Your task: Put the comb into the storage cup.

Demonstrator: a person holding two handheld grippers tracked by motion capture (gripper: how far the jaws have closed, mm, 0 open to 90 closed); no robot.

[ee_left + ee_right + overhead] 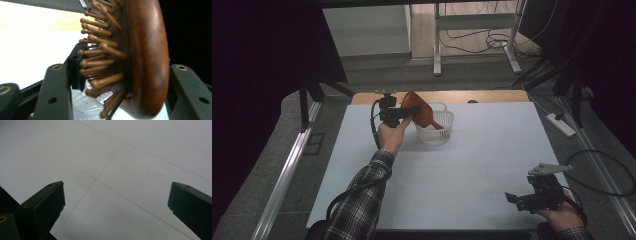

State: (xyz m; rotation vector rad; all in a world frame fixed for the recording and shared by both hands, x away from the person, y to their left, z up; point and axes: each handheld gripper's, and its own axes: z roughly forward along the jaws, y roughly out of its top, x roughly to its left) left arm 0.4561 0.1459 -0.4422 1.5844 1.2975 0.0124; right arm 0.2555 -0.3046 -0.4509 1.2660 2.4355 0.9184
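The left gripper (409, 111) is raised at the far left of the white table (492, 150), over the rim of a white plastic basket (435, 131). A wooden paddle hairbrush (419, 114) stands between its jaws, leaning down into the basket. In the left gripper view the brush (147, 55) stands on edge, bristles (100, 50) toward one jaw and smooth back toward the other; whether the pads press on it I cannot tell. The right gripper (518, 199) rests low at the near right corner, well apart from the basket, jaws spread wide over bare tabletop
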